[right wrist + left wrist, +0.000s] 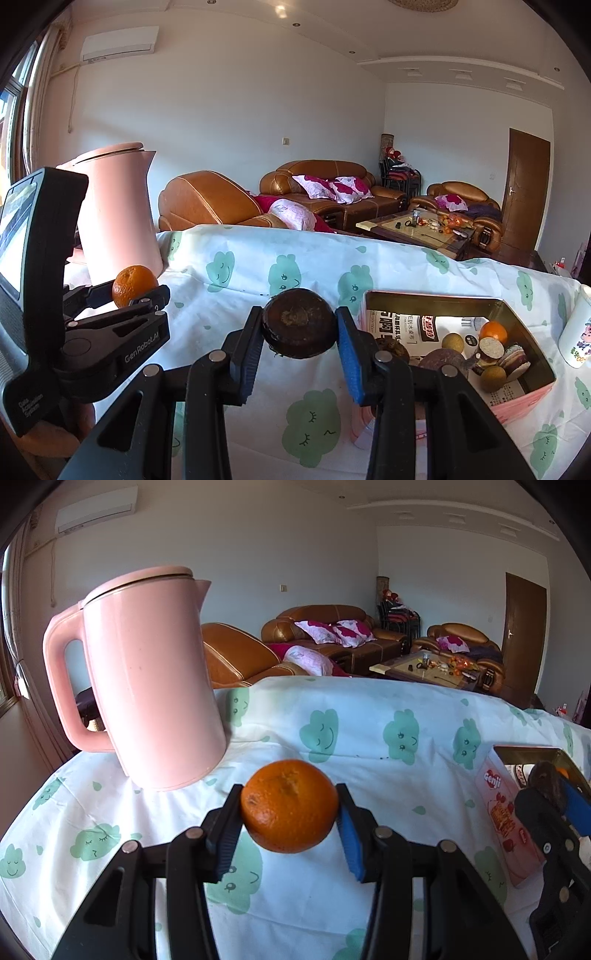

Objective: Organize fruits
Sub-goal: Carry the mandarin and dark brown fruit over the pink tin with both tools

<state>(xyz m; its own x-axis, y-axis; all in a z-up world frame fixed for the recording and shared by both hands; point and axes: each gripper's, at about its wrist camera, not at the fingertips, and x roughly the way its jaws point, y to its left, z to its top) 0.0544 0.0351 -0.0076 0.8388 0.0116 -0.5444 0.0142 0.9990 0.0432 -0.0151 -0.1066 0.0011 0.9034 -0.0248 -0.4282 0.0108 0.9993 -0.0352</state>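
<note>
Left tongs (289, 814) around orange (290, 805); right tongs (300, 328) around dark fruit (299, 323).

Across the bottom of the left wrist view, the left claw (288, 812) is black plastic: two angular arms with silver round rivets, one finger padded in ribbed black, the other in blue. The right claw (299, 328) matches it at the bottom of its own view. At that view's left edge, the left unit's body bears white "GenRobot.AI" lettering and a small screen.
</note>
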